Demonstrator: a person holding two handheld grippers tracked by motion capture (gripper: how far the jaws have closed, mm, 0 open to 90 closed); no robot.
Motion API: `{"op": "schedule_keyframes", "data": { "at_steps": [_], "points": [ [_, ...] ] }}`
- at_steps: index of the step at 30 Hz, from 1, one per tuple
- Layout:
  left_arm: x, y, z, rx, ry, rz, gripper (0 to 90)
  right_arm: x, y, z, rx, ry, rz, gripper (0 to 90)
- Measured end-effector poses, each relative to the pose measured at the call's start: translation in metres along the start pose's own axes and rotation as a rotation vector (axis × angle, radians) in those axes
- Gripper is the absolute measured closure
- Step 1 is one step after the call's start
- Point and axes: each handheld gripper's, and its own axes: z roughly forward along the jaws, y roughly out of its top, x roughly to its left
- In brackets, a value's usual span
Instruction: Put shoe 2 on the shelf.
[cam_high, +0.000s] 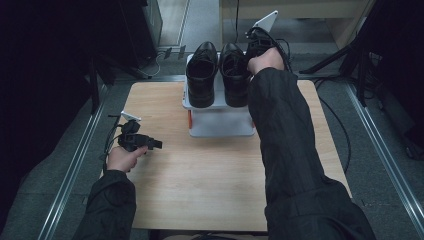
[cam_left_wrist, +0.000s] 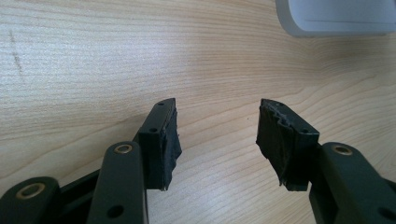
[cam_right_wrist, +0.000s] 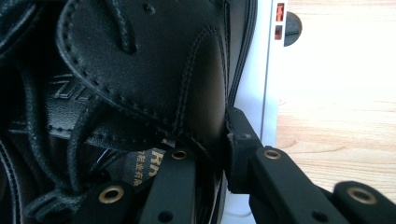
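Wooden table: white rack, two black shoes, right gripper clamping one.

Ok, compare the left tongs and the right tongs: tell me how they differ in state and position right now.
The left tongs are open with nothing between them; the right tongs are shut on the side wall of the black lace-up shoe, one jaw inside and one outside. The left tongs hover low over the bare wooden table; the right tongs reach far forward to the white shoe rack. Both are black and hand-held.
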Motion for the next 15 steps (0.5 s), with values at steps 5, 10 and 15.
{"op": "schedule_keyframes", "data": {
  "at_steps": [5,10,15],
  "points": [
    [-0.001,0.0001,0.0003,-0.001,-0.001,0.006,47.6,0.0023,-0.0023,-0.0001,-0.001,0.011,-0.003,83.0],
    [-0.0017,0.0001,0.0005,0.001,-0.001,0.005,47.6,0.0039,-0.0029,0.0003,-0.005,0.012,0.003,82.9],
    [-0.001,0.0004,0.0006,0.005,-0.001,0.004,47.6,0.0022,-0.0033,0.0014,-0.005,0.027,0.013,82.2]
  ]
}}
